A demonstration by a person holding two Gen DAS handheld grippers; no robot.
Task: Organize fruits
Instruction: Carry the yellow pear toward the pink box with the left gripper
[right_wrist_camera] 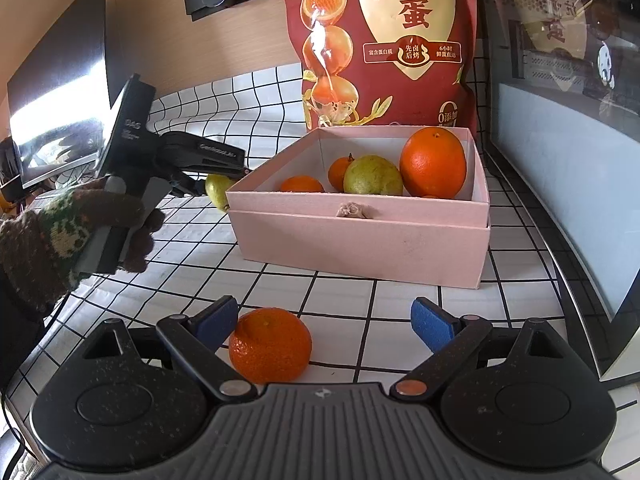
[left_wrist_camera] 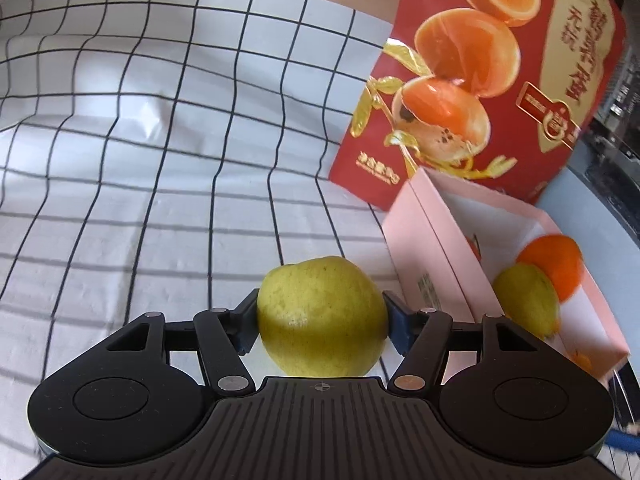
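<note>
My left gripper is shut on a yellow-green pear and holds it just left of the open pink box; the same gripper shows in the right wrist view with the pear at the box's left wall. The pink box holds a large orange, a green pear and two small tangerines. My right gripper is open around a tangerine lying on the checked cloth; the left pad touches it, the right pad stands apart.
A tall red snack bag stands behind the box. A dark glass-fronted appliance lines the right side. The white checked tablecloth stretches to the left. A gloved hand holds the left gripper.
</note>
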